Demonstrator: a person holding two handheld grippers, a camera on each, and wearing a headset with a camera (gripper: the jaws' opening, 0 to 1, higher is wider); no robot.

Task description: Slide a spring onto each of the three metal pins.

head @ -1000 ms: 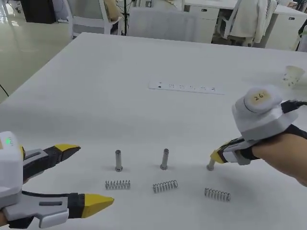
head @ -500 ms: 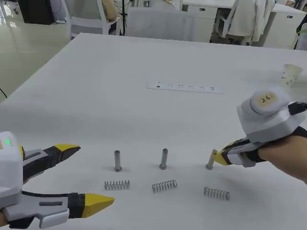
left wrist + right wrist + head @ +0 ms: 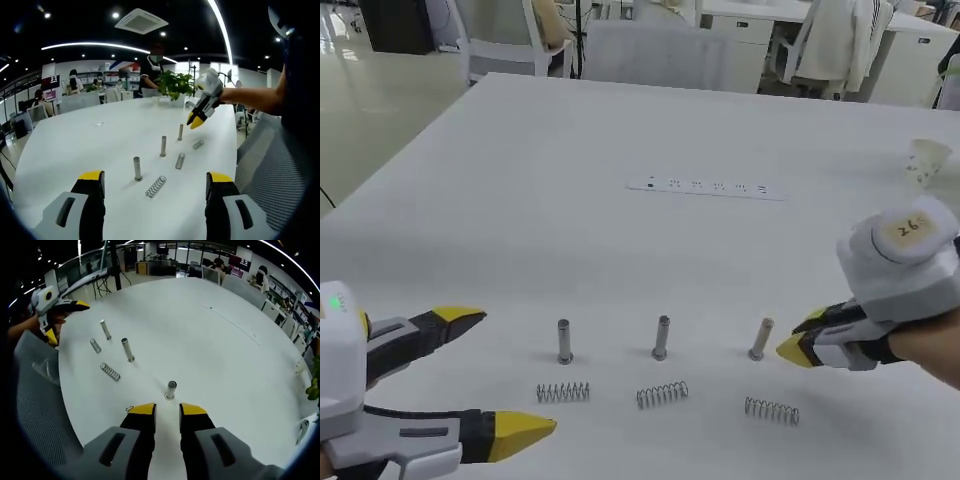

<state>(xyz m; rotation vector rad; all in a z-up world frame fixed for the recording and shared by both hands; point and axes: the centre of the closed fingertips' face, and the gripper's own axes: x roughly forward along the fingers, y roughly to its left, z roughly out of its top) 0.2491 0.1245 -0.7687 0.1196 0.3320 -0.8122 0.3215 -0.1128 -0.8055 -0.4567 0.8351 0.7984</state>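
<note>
Head view: white tabletop (image 3: 620, 130) w/ three metal pins standing upright in a row near the front, i.e. left pin (image 3: 564, 341), middle pin (image 3: 662, 337), right pin (image 3: 761, 339). Three springs lie flat on the tabletop, one just in front of each pin: left spring (image 3: 563, 392), middle spring (image 3: 662, 394), right spring (image 3: 771, 410). All three pins are bare, and each spring lies apart from its pin. Just to the right of the right pin sits the right hand-held gripper (image 3: 798, 338), yellow tips pointing at the pin, close but not touching. In the right gripper view its jaws show only a narrow gap w/ nothing between them, and the right pin stands just ahead of the tips. At bottom left is the left hand-held gripper (image 3: 505, 375), well left of the left pin, jaws spread wide & empty. The left gripper view shows the same wide spread, w/ the pin row and springs framed between its two tips. Further back on the tabletop: a white power strip (image 3: 705, 186) approx. centre and a paper cup (image 3: 926, 160) at far right. Chairs (image 3: 660, 50) stand behind the far edge.
</note>
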